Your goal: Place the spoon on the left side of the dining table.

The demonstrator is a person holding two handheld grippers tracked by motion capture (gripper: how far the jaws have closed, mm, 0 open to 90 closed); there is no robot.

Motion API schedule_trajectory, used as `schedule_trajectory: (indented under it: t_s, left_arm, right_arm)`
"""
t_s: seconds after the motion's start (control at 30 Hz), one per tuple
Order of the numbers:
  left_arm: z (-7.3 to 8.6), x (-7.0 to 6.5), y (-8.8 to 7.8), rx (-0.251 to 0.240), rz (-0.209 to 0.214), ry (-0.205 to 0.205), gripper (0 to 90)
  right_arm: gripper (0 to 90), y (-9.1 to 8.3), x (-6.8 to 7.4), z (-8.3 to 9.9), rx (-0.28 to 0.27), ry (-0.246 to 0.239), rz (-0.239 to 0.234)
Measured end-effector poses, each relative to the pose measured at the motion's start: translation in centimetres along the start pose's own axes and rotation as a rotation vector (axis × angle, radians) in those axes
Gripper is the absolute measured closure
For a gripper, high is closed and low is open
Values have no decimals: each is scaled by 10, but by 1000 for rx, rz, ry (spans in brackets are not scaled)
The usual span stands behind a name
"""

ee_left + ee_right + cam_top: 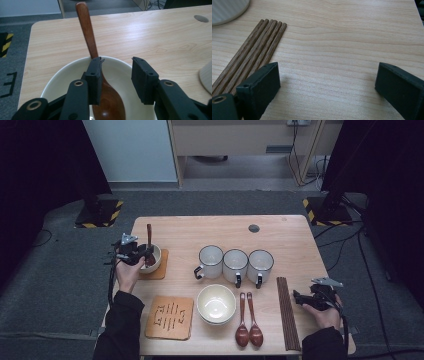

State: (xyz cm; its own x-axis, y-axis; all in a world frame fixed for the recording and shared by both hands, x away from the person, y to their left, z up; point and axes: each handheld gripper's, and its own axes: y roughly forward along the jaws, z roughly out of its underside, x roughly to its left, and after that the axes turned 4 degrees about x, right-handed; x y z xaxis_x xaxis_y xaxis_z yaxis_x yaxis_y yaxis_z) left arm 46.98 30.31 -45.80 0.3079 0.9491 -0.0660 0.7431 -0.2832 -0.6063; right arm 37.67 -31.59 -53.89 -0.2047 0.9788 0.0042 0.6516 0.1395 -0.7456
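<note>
A white bowl [154, 261] stands on a wooden coaster [162, 271] at the table's left side. A brown wooden spoon [149, 237] leans in it, handle pointing away. My left gripper [139, 254] hovers at the bowl's near-left rim. In the left gripper view its jaws [117, 61] stand apart over the bowl [57, 75]. The spoon [87, 30] runs behind the left jaw, and nothing lies between the pads. My right gripper [299, 298] rests open near the right front edge, just right of a row of dark chopsticks [287, 312]. Its jaws [328, 72] are wide over bare wood, chopsticks [254, 52] at their left.
Three white mugs [235, 265] stand in a row at mid-table. In front of them sit stacked white bowls [216, 304], two wooden spoons [248, 320] and a patterned wooden coaster [170, 317]. A round grommet [254, 228] marks the far side. Black stands flank the table on the floor.
</note>
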Motion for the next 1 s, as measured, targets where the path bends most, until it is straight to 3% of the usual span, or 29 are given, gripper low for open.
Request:
schedule_trajectory:
  t_s: [0.37,0.6,0.8,1.0]
  left_arm:
    - [6,-26,-28,-29,-3,10,565]
    - [9,-46,-40,-44,18,35,545]
    - [13,-63,-47,-56,37,60,530]
    - [25,-72,-52,-53,44,58,502]
  right_arm:
    - [24,1,1,0,11,7,7]
    - [28,1,1,0,11,8,6]
    - [126,-1,0,1,-14,7,4]
    - [250,-6,2,-1,-15,-12,-1]
